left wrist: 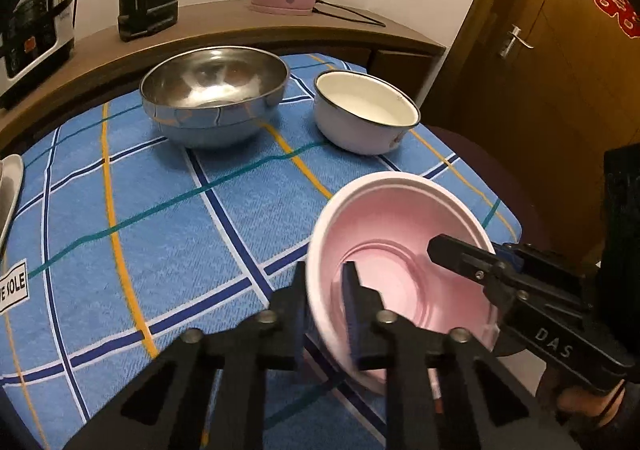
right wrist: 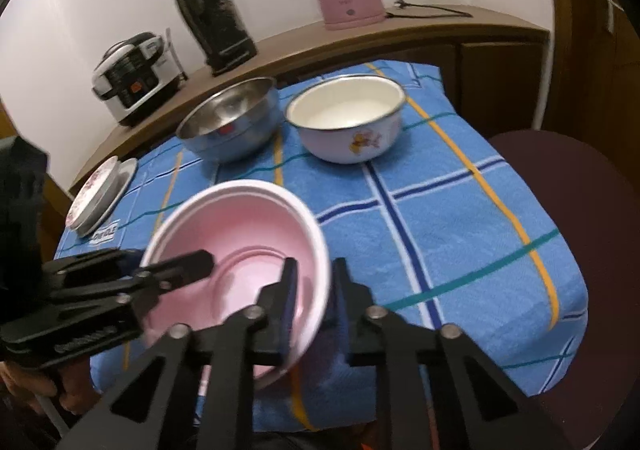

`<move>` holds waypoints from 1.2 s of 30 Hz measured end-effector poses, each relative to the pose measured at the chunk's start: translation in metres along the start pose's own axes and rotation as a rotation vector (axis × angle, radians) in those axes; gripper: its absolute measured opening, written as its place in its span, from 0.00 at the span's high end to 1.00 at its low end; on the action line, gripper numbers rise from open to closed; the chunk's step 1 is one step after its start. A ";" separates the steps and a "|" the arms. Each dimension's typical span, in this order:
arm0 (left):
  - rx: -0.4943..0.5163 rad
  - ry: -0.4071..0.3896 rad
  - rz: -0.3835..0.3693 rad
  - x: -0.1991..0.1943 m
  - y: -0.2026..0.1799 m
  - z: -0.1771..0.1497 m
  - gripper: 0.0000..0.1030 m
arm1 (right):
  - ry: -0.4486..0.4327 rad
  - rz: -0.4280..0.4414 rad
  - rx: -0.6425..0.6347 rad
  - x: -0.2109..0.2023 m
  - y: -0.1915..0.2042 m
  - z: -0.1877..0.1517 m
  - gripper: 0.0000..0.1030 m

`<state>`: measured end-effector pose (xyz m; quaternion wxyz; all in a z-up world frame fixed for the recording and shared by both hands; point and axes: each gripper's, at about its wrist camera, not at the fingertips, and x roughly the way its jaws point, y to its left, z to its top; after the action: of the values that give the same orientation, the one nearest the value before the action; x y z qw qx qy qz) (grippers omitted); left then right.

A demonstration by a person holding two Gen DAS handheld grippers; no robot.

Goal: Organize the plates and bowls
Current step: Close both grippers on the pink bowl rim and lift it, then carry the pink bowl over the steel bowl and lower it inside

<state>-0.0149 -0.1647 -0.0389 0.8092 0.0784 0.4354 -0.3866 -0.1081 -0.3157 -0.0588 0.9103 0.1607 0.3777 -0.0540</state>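
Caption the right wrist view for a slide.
Both grippers clamp the pink bowl's rim above the blue checked cloth.

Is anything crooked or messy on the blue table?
The pink bowl is tilted, pinched on opposite sides of its rim by the left gripper and right gripper. The steel bowl and white bowl sit upright; nothing looks spilled.

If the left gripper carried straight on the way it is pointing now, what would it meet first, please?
The left gripper is shut on the pink bowl's rim, pointing down over the blue checked cloth. Straight on, it would probably meet that cloth short of the steel bowl, though depth is unclear.
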 end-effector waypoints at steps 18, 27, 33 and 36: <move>-0.093 -0.246 0.110 -0.051 0.048 0.084 0.88 | -0.161 0.162 -0.038 0.000 0.043 0.095 0.91; -0.135 -0.266 0.143 -0.029 0.075 0.125 0.88 | -0.208 0.175 0.008 0.032 0.051 0.145 0.90; -0.159 -0.232 0.143 -0.008 0.085 0.136 0.87 | -0.177 0.159 0.037 0.056 0.044 0.160 0.90; -0.169 -0.210 0.153 0.002 0.090 0.138 0.86 | -0.150 0.154 0.046 0.067 0.041 0.164 0.90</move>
<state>0.1369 -0.1681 0.0248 0.8812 0.0018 0.3720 -0.2919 0.0582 -0.3305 0.0130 0.9335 0.2057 0.2938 -0.0045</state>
